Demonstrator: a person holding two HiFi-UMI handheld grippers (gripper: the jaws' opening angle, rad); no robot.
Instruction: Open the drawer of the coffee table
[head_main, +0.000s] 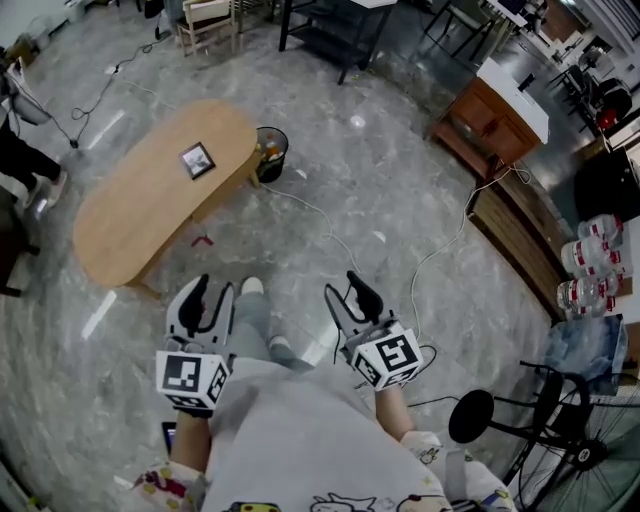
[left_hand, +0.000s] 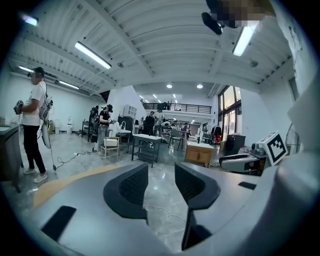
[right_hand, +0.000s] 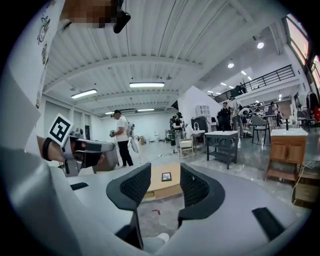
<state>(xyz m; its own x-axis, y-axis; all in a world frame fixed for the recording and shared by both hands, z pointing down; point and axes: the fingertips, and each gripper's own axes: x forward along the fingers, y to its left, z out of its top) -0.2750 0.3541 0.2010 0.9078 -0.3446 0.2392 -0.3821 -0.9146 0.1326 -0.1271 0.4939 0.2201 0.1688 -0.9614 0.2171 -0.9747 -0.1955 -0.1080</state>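
On the grey marbled floor at the far left, a person in dark trousers (head_main: 20, 160) stands at the frame's edge. Next over lies the coffee table (head_main: 150, 200), a long light-wood oval set at a slant, with a small black-framed marker tile (head_main: 197, 160) flat on its top near the far end. Its drawer cannot be made out from above. A small red scrap (head_main: 203, 240) lies on the floor just beside the table's near edge, and a round black bin (head_main: 270, 153) stands against its far right corner, with a white cable (head_main: 320, 215) trailing from there across the floor.

Nearer the camera, well apart from the table, the left gripper (head_main: 214, 290) is held out level. Its jaws are spread with nothing between them; its own view shows only bare floor and cable through the gap, with the table's edge off to the left. A marker cube (head_main: 192, 378) sits behind the jaws. The wearer's white shoe (head_main: 252, 288) shows between the two tools.

The right gripper (head_main: 345, 287) is held alongside, jaws likewise spread and empty. Its own view looks between them at the table and its tile, some way ahead.

Further right stand a wooden cabinet with a white top (head_main: 490, 115), a pack of water bottles (head_main: 590, 265) and a black floor fan (head_main: 560, 430).
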